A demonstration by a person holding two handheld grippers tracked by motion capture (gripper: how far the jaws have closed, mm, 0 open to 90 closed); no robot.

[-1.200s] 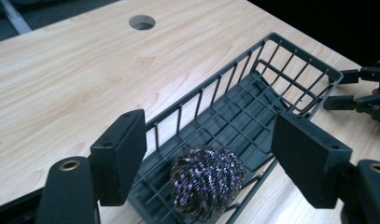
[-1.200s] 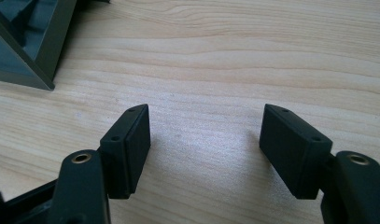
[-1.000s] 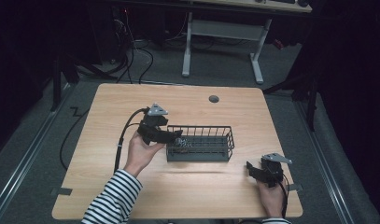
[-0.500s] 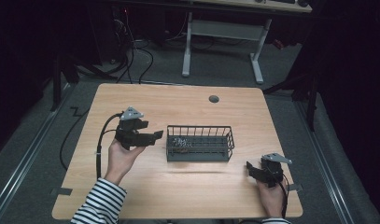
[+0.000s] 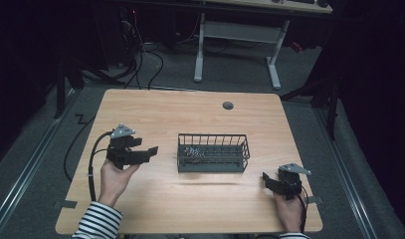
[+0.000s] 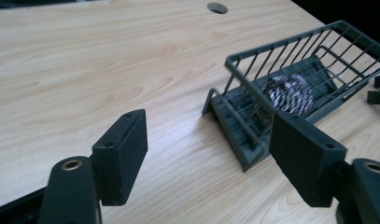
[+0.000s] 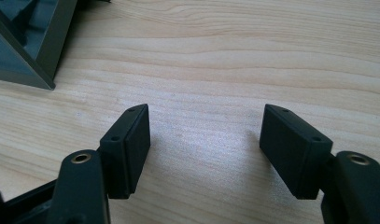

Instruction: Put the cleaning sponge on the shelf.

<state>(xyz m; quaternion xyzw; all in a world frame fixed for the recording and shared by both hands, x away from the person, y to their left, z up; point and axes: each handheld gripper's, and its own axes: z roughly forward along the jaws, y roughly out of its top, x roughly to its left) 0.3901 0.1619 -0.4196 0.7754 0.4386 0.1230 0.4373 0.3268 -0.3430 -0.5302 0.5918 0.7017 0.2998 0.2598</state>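
Observation:
A dark grey wire basket [image 5: 213,135] stands in the middle of the wooden table. A silvery mesh wad [image 5: 192,153] lies inside at its left end. My left gripper [image 5: 152,150] is held just above the table, a short way left of the basket and pointing at it. Its jaws are open with nothing between them. The left gripper view shows the basket [image 6: 281,42] and the wad [image 6: 288,92] just beyond my left gripper [image 6: 207,119]. My right gripper [image 5: 265,178] rests near the front right, open and empty. In its own view my right gripper [image 7: 205,114] frames bare wood, with the basket's corner [image 7: 29,51] at upper left.
A round cable hole [image 5: 228,105] sits in the tabletop behind the basket. The left gripper's black cable [image 5: 90,159] loops over the table's left side. A white desk frame [image 5: 237,32] stands on the floor beyond the table.
My left gripper has drawn back leftwards from the basket's left end, away from the basket. The right gripper has stayed where it was.

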